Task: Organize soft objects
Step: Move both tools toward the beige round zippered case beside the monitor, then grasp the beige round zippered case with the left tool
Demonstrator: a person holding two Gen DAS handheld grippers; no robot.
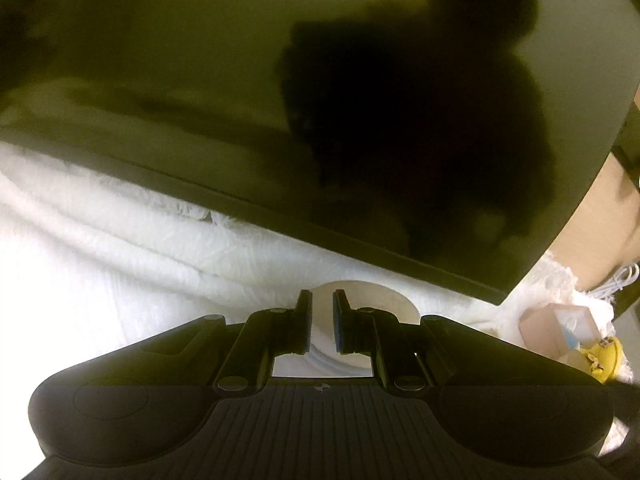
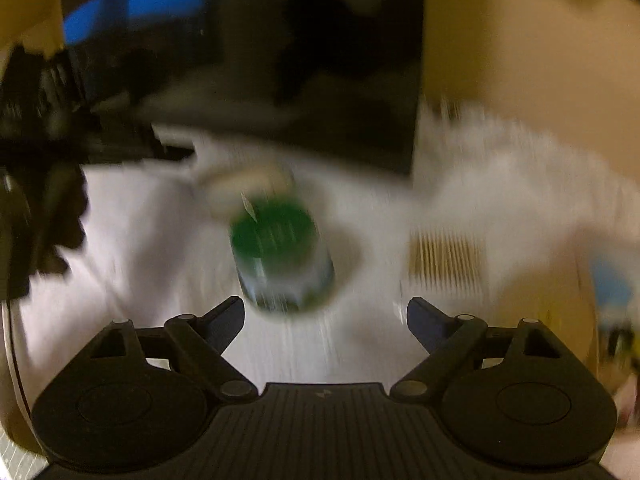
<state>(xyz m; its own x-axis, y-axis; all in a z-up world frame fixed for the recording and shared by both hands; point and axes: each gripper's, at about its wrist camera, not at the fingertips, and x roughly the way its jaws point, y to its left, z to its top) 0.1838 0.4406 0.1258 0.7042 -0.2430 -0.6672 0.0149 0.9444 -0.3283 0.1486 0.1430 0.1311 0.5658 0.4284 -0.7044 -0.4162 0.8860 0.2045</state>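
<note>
In the left wrist view my left gripper is nearly closed, its jaws pinching the wall of a pale paper roll that rests on white fluffy fabric. In the blurred right wrist view my right gripper is wide open and empty. Just ahead of its fingers stands a round green-topped container on the white fabric. A pale roll-like thing lies behind the container.
A large dark glossy panel hangs over the fabric close ahead of the left gripper. A cardboard box and a yellow object sit at the right. The right wrist view shows a tan cardboard wall and a ribbed tan item.
</note>
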